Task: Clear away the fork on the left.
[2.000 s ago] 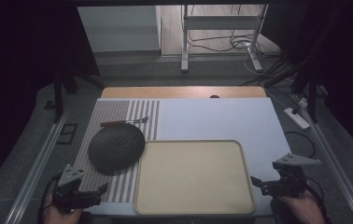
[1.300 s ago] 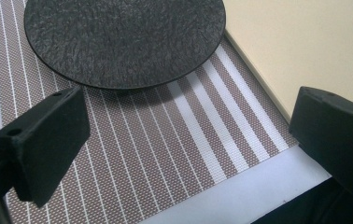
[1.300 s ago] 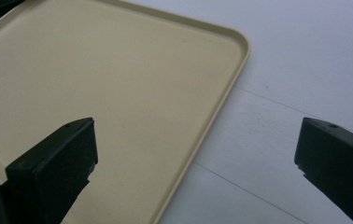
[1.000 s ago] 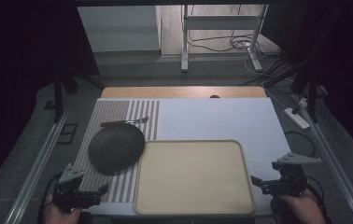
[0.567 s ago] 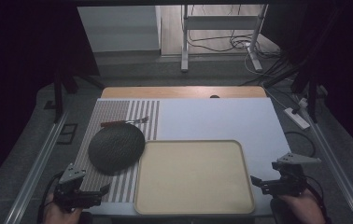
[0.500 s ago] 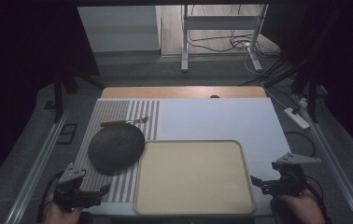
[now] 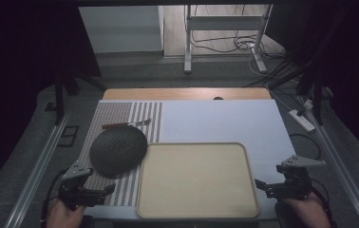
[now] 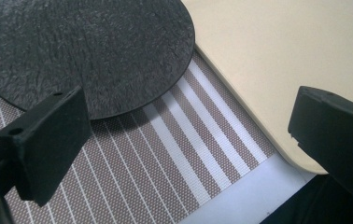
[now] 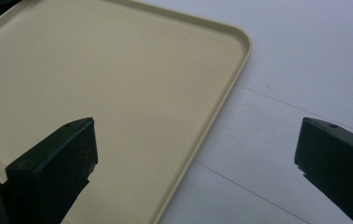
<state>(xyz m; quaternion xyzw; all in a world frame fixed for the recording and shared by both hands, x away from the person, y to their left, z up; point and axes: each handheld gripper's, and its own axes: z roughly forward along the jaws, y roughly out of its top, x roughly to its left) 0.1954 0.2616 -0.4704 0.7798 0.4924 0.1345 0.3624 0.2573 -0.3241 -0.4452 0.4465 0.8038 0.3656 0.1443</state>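
Dim room framed a white table; left gripper, jaws spread, sat lower left near the black round mat; right gripper, spread, beside the beige tray

I can read no text, label, brand or number on anything in my views.
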